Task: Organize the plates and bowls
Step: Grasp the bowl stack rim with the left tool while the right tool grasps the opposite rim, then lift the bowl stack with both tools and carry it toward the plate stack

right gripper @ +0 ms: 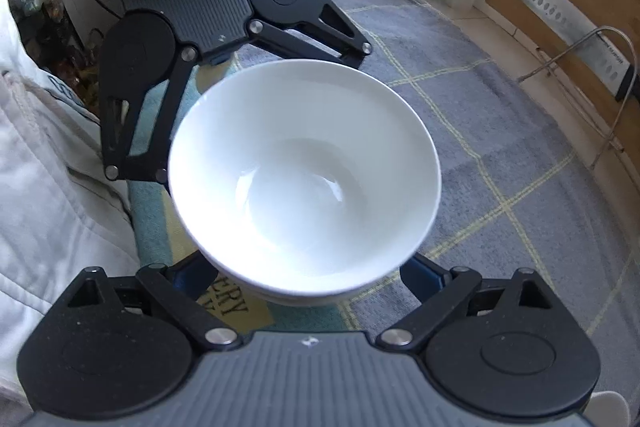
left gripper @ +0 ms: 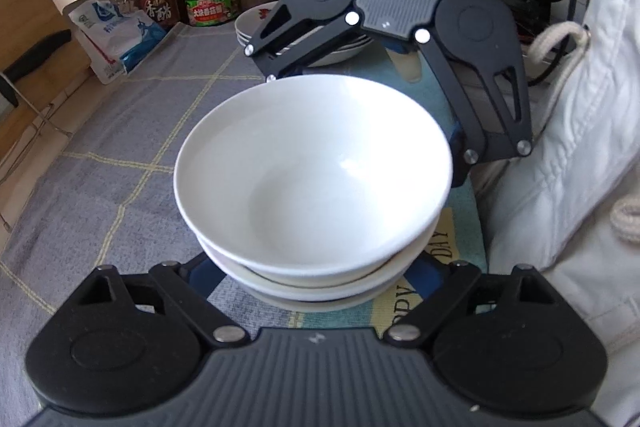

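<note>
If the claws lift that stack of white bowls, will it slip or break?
The stack of bowls looks glossy, with window light shining off the top bowl, so it is probably slippery to pinch. The bowls look like china: likely stiff, rather heavy, and breakable if dropped. The top one sits a bit crooked in the one under it, so it may wobble or slide when the stack tilts.
</note>
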Motion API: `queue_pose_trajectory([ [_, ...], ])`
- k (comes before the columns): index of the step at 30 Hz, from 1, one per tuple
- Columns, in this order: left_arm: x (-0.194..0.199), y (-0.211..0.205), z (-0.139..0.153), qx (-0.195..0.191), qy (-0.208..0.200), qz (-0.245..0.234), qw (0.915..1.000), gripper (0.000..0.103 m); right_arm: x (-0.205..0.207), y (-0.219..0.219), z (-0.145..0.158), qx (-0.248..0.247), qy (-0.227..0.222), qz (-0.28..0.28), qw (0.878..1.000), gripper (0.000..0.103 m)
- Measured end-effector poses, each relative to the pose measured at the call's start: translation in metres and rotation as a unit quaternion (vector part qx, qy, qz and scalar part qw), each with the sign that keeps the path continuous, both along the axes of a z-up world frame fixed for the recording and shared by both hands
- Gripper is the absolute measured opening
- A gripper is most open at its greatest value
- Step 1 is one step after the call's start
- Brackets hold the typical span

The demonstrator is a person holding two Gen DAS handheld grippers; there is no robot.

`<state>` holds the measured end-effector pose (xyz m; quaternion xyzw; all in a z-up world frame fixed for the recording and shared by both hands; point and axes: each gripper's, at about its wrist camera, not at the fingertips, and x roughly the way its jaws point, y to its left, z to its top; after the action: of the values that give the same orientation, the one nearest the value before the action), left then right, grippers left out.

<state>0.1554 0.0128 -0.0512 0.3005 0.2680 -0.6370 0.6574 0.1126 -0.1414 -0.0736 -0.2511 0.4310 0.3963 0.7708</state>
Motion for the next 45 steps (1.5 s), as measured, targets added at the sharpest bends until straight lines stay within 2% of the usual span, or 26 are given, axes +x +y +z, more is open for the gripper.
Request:
queue_pose_trajectory([
  [10,0.004,-0.003,-0.001,0.007,0.006,-0.014,0.9999,0.091,0.005,0.003,-0.001,-0.012,0.004,0.017,1.0,0.099],
  [24,0.011,-0.003,0.001,0.009,0.018,-0.016,0.9997,0.092,0.007,-0.001,-0.001,0.001,0.016,0.015,1.0,0.096],
  [28,0.008,-0.005,0.001,0.016,0.001,-0.022,0.9996,0.092,0.004,0.001,-0.001,-0.011,0.005,0.024,1.0,0.096],
  [33,0.007,-0.007,0.002,0.024,-0.001,-0.016,0.9996,0.091,0.002,0.001,-0.001,-0.015,-0.004,0.03,0.999,0.096],
  [45,0.006,-0.005,0.002,0.026,-0.004,-0.015,0.9995,0.091,-0.001,-0.004,-0.002,0.012,-0.007,0.013,1.0,0.094],
])
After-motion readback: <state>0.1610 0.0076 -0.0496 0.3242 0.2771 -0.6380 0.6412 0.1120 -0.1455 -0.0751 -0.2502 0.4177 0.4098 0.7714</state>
